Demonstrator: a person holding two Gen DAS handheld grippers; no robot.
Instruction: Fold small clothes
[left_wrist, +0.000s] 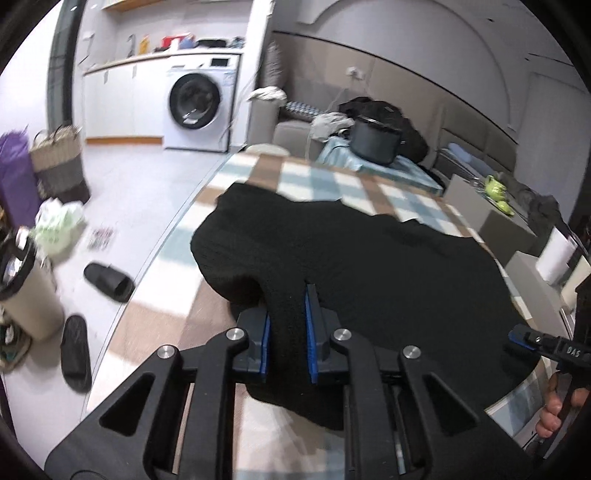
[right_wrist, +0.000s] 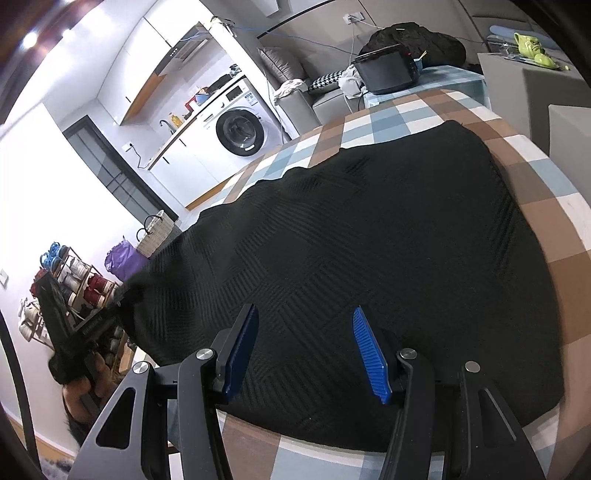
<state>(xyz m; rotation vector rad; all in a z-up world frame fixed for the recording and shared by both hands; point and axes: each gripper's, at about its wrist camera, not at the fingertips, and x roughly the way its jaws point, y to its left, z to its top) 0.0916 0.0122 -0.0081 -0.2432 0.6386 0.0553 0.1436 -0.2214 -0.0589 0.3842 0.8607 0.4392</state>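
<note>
Left claw (left_wrist: 287, 334) is pinched on a raised edge of the black knit garment (right_wrist: 369, 236), and my right claw (right_wrist: 303, 354) hangs wide open over its near hem. It's spread mostly flat on the checkered worktop (right_wrist: 535, 192), so I'd say the fold's barely started.

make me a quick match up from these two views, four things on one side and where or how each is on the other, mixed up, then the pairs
Things:
1. left gripper
2. right gripper
3. black garment
4. washing machine

States or places:
A. spread over the checked tablecloth
B. open, above the cloth
C. under the counter at the back of the room
D. shut on a bunched fold of cloth

Pairs: 1-D, 2-B, 3-A, 4-C
</note>
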